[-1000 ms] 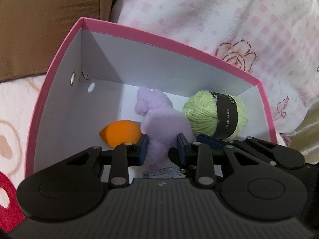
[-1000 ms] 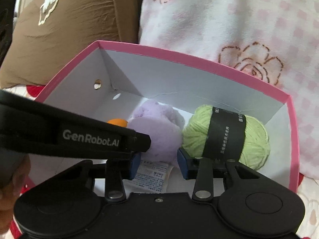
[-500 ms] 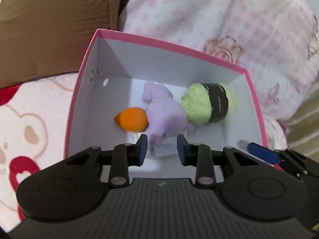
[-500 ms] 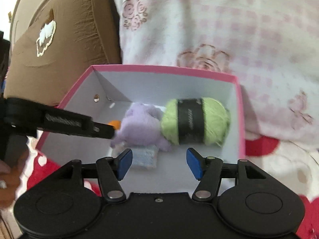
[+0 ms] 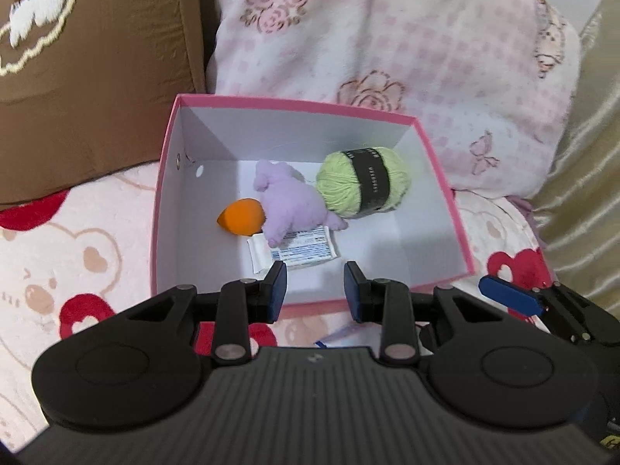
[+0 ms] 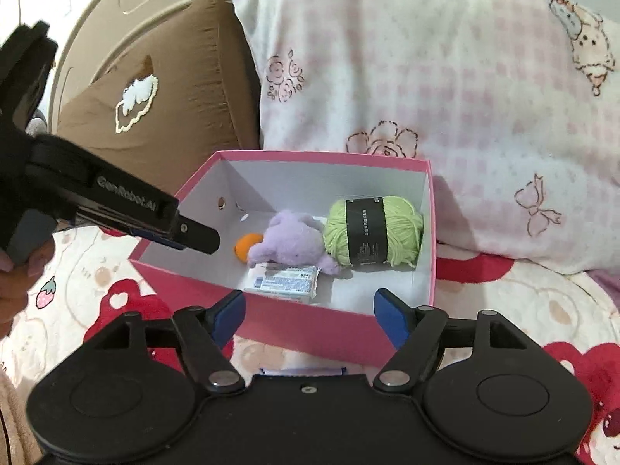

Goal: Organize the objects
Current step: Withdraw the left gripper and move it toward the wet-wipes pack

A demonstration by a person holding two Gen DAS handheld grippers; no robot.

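A pink box (image 5: pixel 294 102) with white inner walls sits on the bed. Inside lie a green yarn ball (image 5: pixel 364 182) with a black band, a purple plush toy (image 5: pixel 290 201), an orange sponge (image 5: pixel 242 217) and the plush's white printed tag (image 5: pixel 306 246). My left gripper (image 5: pixel 316 271) hovers over the box's near wall, its jaws a narrow gap apart with nothing between them. My right gripper (image 6: pixel 310 302) hangs before the box (image 6: pixel 321 155), its jaws opening wide and empty. The left gripper (image 6: pixel 193 232) also shows there, above the box's left wall.
A brown pillow (image 5: pixel 89 77) and a pink checked pillow (image 5: pixel 387 38) lean behind the box. The bedsheet (image 5: pixel 77 263) has bear and red heart prints. A person's hand (image 6: pixel 15 271) holds the left gripper. A beige curtain (image 5: pixel 581 155) hangs at right.
Both grippers have pulled back and up out of the box. The right jaws have spread from nearly shut to wide. The plush stays lying in the box.
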